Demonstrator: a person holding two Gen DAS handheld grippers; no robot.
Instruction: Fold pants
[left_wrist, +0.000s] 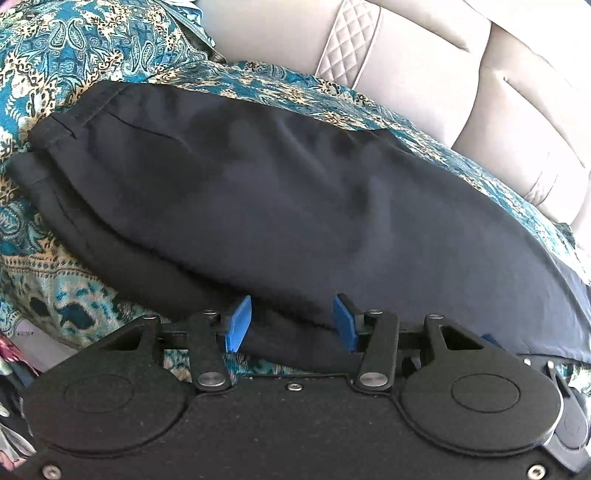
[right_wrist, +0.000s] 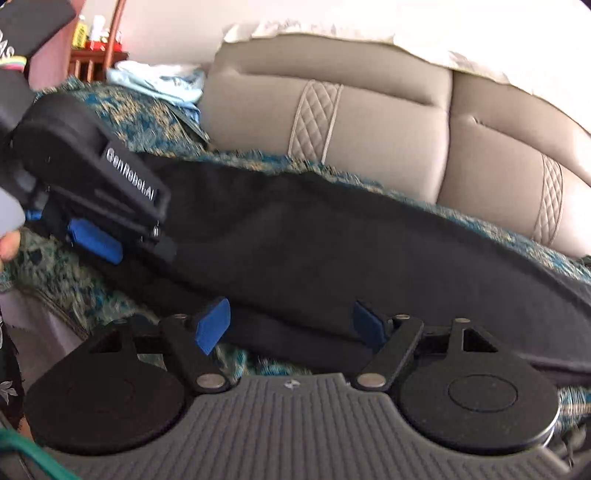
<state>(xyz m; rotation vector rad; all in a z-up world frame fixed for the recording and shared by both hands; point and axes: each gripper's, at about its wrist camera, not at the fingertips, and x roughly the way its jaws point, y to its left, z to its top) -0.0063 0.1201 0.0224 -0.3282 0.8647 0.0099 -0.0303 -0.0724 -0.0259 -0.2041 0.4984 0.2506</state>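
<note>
Dark navy pants (left_wrist: 258, 192) lie folded lengthwise on a teal patterned cloth, waistband at the far left; they also show in the right wrist view (right_wrist: 332, 251). My left gripper (left_wrist: 291, 321) is open, its blue pads (left_wrist: 238, 325) standing either side of the pants' near edge, low over the cloth. It also shows in the right wrist view (right_wrist: 110, 236) at the left end of the pants. My right gripper (right_wrist: 291, 325) is open, its blue pads (right_wrist: 212, 325) wide apart astride the near edge of the pants further right.
The teal and cream patterned cloth (left_wrist: 74, 59) covers a beige sofa seat. The sofa's quilted backrest (right_wrist: 369, 118) rises right behind the pants. Light blue clothes (right_wrist: 159, 79) are piled at the far left, with a wooden shelf (right_wrist: 92, 62) behind.
</note>
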